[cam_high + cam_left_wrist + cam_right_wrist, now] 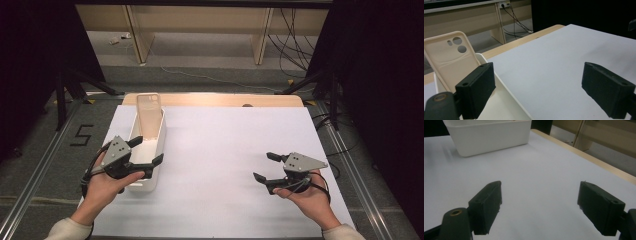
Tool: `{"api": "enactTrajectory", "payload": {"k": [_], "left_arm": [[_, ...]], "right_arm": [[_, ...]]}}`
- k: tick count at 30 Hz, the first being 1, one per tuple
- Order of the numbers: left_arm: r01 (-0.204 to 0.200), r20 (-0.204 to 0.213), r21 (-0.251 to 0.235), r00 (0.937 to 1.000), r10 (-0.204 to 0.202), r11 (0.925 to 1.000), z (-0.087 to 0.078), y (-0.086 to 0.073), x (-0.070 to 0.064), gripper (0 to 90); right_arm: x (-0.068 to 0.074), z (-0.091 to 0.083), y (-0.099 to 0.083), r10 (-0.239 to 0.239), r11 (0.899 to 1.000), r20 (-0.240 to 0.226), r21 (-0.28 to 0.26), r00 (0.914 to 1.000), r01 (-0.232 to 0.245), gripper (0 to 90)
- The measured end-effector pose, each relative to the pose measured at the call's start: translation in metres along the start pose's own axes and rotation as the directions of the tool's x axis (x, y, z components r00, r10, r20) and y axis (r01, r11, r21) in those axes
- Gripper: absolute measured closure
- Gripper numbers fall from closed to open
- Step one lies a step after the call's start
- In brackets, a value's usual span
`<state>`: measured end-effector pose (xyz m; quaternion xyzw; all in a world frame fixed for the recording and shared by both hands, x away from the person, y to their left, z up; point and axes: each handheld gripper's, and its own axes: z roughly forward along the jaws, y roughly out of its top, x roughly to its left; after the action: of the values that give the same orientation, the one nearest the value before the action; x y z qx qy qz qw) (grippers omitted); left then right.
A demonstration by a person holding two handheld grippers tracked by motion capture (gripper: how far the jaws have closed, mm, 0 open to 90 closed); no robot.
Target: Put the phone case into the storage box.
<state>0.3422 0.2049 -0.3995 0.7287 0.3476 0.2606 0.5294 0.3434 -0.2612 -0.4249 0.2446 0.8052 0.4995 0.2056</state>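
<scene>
From the high view, the left hand-held gripper (148, 151) sits at the near end of a long white bin (159, 137), its jaws spread wide: one jaw is over the bin's inside, the other reaches past the bin's right wall, so the wall runs between them. A cream phone case (149, 107) stands propped at the far end of the bin, well ahead of this gripper. The right hand-held gripper (266, 166) is off on the other side of the white surface (225, 145), well apart from the bin, jaws also spread and holding nothing, pointing toward the bin.

In the left gripper view, the left hand-held gripper (544, 87) shows both black jaws far apart. The phone case (447, 56) leans upright just beyond the left jaw, its camera cut-outs at the top, inside the bin (506, 92), whose rim runs up between the jaws.

In the right gripper view, the right hand-held gripper (539, 205) is spread over bare surface (536, 170). The bin (489, 136) stands well ahead, beyond the left jaw.
</scene>
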Motion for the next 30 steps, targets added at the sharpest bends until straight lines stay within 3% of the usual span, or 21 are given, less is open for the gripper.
{"api": "enactTrajectory", "payload": {"k": [30], "left_arm": [[-0.006,0.014,-0.002,0.9999,0.006,1.0,-0.002,-0.0093,-0.0092,11.1]], "right_arm": [[-0.0002,0.0001,0.0002,0.001,1.0,0.001,-0.004,1.0,-0.001,20.8]]}}
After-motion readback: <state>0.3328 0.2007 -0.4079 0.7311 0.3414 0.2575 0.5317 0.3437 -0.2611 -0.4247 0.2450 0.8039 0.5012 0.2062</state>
